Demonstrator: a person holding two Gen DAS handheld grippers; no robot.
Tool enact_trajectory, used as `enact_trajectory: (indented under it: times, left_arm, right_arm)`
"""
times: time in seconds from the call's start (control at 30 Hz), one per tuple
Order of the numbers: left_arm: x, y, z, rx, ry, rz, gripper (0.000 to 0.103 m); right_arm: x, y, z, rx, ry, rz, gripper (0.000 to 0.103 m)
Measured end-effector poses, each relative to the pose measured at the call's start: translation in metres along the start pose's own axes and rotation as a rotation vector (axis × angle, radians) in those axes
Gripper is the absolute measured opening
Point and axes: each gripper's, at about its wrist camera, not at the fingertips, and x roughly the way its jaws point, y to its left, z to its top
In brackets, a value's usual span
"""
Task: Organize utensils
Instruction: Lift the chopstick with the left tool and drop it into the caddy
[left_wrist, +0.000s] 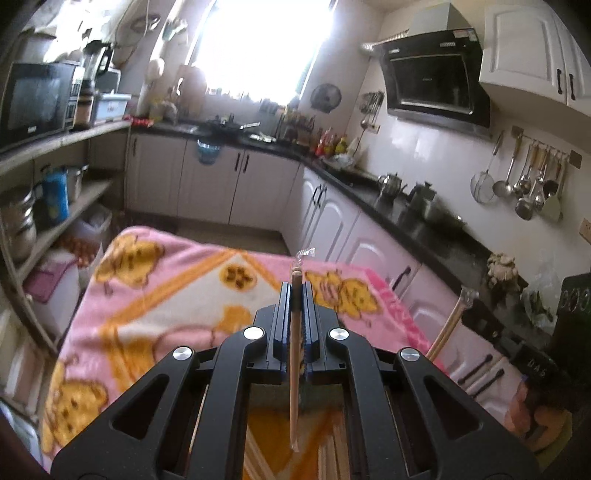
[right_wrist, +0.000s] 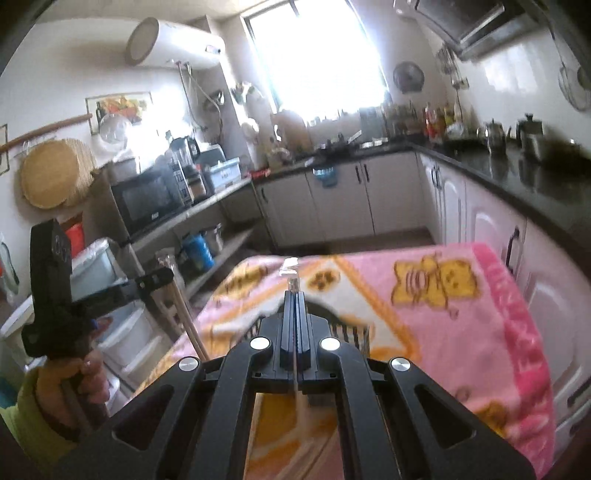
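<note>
My left gripper is shut on a pair of wooden chopsticks in a clear plastic sleeve, held upright above the pink blanket-covered table. My right gripper is shut on another clear-sleeved pair of chopsticks, of which only the plastic tip shows past the fingers. The right gripper with its chopsticks shows at the right of the left wrist view. The left gripper's chopsticks show at the left of the right wrist view. More chopsticks lie below the left gripper.
A dark slotted holder stands on the table just behind my right gripper. Kitchen counters with kettles run along the right. Shelves with a microwave stand at the left. White drawers stand beside the table.
</note>
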Motion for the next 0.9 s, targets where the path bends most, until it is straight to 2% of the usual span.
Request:
enact_trajectory:
  times: [0.23,0.43,0.73,0.9]
  left_arm:
    - [0.017,-0.009,0.033,0.024,-0.053,0.021,0.001]
    - [0.045,-0.010,0.039,0.052,-0.047,0.052,0.001]
    - [0.088,0.008,0.007,0.048,0.002,0.065,0.001]
    - [0.099,0.015,-0.012,0.059,0.007,0.070,0.001]
  right_arm:
    - [0.008,0.005,0.046,-0.035,-0.097,-0.008,0.001]
    - [0.028,-0.001,0.062,-0.045,-0.127,-0.046,0.001]
    - [0.070,-0.021,0.037,-0.015,-0.065,-0.068,0.001]
    - [0.089,-0.031,0.017,0.014,-0.036,-0.071,0.001]
